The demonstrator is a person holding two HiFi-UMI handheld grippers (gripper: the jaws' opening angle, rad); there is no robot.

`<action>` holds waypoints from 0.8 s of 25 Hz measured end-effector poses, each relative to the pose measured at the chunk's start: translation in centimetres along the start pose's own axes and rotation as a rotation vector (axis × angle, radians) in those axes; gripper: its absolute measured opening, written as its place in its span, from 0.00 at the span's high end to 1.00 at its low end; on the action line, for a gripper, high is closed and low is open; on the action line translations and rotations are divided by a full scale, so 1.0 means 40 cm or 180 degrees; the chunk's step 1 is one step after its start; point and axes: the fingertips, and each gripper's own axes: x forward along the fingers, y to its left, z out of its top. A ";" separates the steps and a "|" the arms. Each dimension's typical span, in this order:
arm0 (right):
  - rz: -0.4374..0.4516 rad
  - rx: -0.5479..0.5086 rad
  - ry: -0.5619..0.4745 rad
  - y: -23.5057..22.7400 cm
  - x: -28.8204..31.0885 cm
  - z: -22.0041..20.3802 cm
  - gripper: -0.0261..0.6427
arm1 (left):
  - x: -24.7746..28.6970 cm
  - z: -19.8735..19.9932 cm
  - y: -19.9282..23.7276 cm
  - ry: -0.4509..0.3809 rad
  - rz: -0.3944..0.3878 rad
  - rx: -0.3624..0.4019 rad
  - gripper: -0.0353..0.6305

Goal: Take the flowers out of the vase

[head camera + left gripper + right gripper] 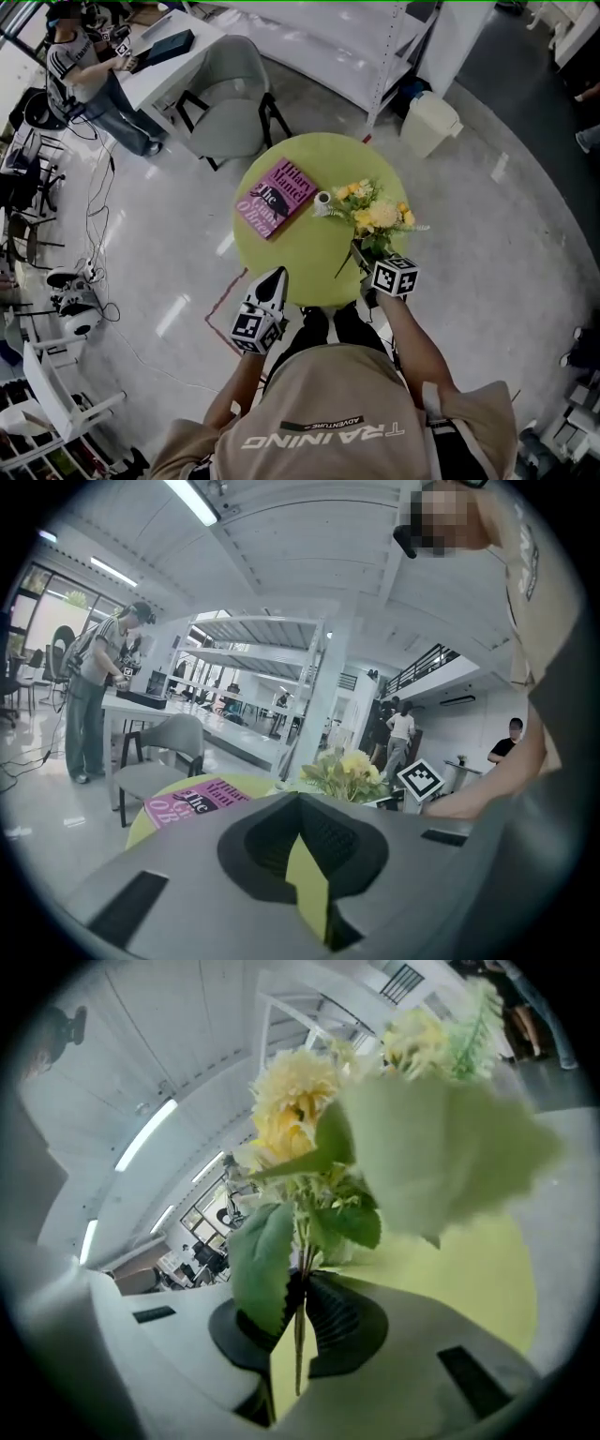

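Observation:
My right gripper [367,262] [300,1290] is shut on the thin green stems of a bunch of yellow and cream flowers [375,216] [298,1101]. The bunch hangs just over the right side of the round yellow-green table [300,258], clear of the small white vase [322,200]. That vase stands near the table's middle, beside a pink book [275,197] [187,803]. Leaves fill much of the right gripper view. My left gripper [277,277] [298,803] hovers at the table's near edge, shut with nothing between its pads. From there I see the flowers [345,771] ahead.
A grey chair [225,94] stands behind the table, and a white desk [173,52] with a person [80,70] working at it is at the far left. A white bin [429,122] and shelving sit at the back right. Cables run over the floor at the left.

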 end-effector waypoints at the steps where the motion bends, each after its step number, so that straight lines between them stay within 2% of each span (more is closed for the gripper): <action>1: -0.0016 0.0090 0.0003 -0.016 0.011 -0.005 0.92 | 0.003 -0.003 0.003 0.0012 0.0004 -0.0017 0.93; 7: -0.0170 0.0459 0.0322 -0.112 0.077 -0.055 0.92 | 0.012 -0.018 0.025 0.0071 0.0040 0.0000 0.93; 15: -0.0538 0.0668 0.0631 -0.198 0.124 -0.089 0.90 | 0.042 -0.031 0.054 0.0127 0.0064 -0.0039 0.93; 19: -0.0778 0.0732 0.0783 -0.228 0.129 -0.115 0.85 | 0.061 -0.040 0.052 0.0165 0.0028 -0.0059 0.93; 20: -0.0824 0.0731 0.0808 -0.233 0.131 -0.118 0.79 | 0.064 -0.042 0.052 0.0167 0.0018 -0.0061 0.93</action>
